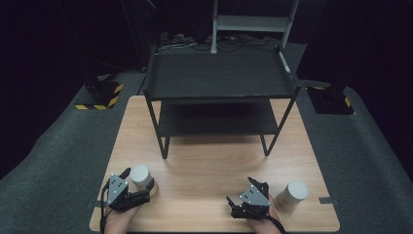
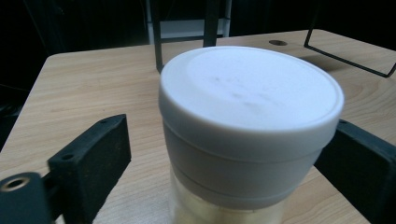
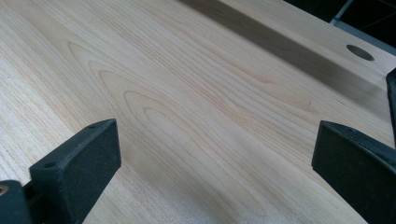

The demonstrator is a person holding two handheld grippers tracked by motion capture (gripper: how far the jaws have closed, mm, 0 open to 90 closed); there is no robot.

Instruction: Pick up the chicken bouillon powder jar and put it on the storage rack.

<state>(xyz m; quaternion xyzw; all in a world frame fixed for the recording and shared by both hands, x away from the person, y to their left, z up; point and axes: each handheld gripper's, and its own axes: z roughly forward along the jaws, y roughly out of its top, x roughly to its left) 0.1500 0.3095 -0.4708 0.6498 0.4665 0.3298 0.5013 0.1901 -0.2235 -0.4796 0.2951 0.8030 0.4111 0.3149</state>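
Wood-grain table (image 1: 209, 170) lies bare between its near edge and the black two-tier rack (image 1: 219, 83), leaving free room. Near the table's front-left corner, the left gripper (image 1: 141, 187) straddles an upright white-lidded jar (image 2: 250, 126), long axis vertical, lower body seemingly translucent; the jaws flank the lid, left pad apart, right contact unclear. Rightward, the right gripper (image 1: 243, 192) hovers over the table, jaws spread and empty, beside a second white jar (image 1: 292, 195).

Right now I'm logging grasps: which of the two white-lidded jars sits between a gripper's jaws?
The left jar, between the left gripper's jaws; the right jar stands beside the right gripper.
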